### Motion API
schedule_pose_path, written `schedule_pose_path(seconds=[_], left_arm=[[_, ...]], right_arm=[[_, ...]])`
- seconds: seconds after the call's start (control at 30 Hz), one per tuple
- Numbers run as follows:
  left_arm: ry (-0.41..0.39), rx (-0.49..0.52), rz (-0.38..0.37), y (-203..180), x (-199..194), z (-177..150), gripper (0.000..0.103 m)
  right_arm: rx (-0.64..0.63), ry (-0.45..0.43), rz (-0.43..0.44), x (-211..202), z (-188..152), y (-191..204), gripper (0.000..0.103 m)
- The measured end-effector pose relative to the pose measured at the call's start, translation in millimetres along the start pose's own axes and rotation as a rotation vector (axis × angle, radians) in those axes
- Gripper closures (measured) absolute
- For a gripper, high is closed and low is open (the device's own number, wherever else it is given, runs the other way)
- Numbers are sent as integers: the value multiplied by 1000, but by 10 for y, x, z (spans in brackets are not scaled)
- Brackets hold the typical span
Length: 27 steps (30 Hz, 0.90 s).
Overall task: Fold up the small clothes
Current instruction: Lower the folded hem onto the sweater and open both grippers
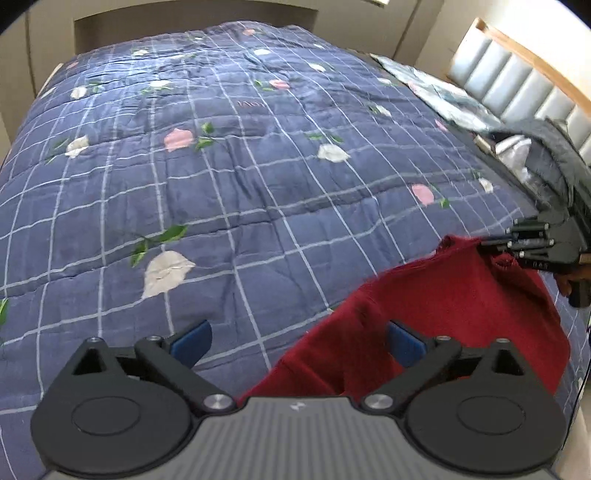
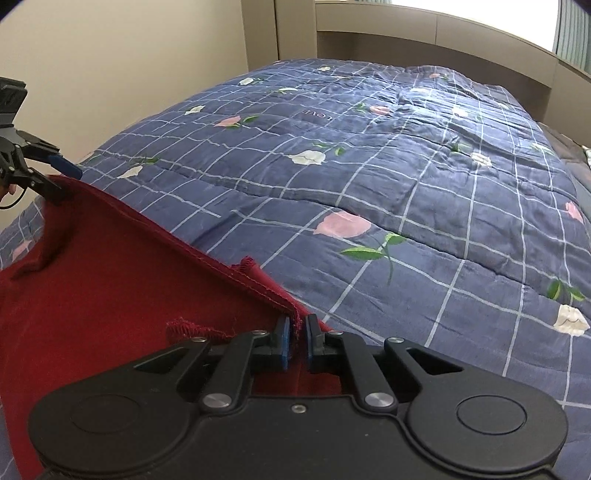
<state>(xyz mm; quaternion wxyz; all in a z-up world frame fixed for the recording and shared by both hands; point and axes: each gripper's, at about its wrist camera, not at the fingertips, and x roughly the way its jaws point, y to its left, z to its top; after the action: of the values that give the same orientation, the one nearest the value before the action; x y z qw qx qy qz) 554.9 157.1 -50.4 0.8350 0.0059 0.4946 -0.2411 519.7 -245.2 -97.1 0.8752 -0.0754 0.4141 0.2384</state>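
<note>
A dark red garment point(image 1: 443, 306) lies over the near edge of a bed with a blue checked floral quilt point(image 1: 240, 166). My left gripper point(image 1: 299, 341) is open; the garment's left edge runs between its blue pads point(image 1: 192, 341). My right gripper point(image 2: 298, 339) is shut on the garment's hemmed corner point(image 2: 291, 314) and holds it taut. In the left wrist view the right gripper point(image 1: 484, 245) pinches the garment's far corner. In the right wrist view the left gripper point(image 2: 61, 181) sits at the garment's point(image 2: 110, 277) other corner with its jaws apart.
A grey padded headboard point(image 1: 517, 81) stands at the right of the bed. Dark clothing and a patterned cloth point(image 1: 443, 92) are piled beside it. A beige wall and built-in cabinets point(image 2: 406, 33) lie beyond the bed's far edge.
</note>
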Motion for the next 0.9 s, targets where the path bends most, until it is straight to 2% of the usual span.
schedule_pose_path(seconds=[0.07,0.13,0.2,0.23,0.27,0.3,0.37,0.43,0.57,0.73,0.8,0.9], left_arm=[[6,-35,1,53,-22,-23,1],[-9,-41,16,47,-49,-64,1],[-45,-48,2,30,-86,-126,1],[-61,-57,-6,19,-97,-157,1],[-75,-70,-11,0,-105,-196,1],[-87,-82,-18,-26,-104,-237,1],[-100,-102,-36,-80,-79,-323,1],[-120,-116,-42,-141,-44,-412,1],[-171,-162,-19,-231,25,-532,3],[-232,-209,38,-329,69,-560,9],[-246,-219,66,-358,94,-549,13],[-261,-246,73,-378,123,-536,29]], right_arm=[[10,0,4,0,6,-7,94],[29,-14,6,-27,16,-23,86],[57,-51,-3,-100,20,-51,69],[72,-67,-13,-140,20,-73,54],[85,-85,-19,-188,14,-94,44],[96,-106,-27,-246,0,-115,40],[118,-144,-43,-375,-50,-144,23],[147,-185,-35,-519,-149,-150,15],[135,-238,-24,-724,-387,7,7],[-56,-252,-54,-769,-642,463,7],[-144,-250,-87,-715,-692,639,11],[-204,-246,-123,-607,-702,773,25]])
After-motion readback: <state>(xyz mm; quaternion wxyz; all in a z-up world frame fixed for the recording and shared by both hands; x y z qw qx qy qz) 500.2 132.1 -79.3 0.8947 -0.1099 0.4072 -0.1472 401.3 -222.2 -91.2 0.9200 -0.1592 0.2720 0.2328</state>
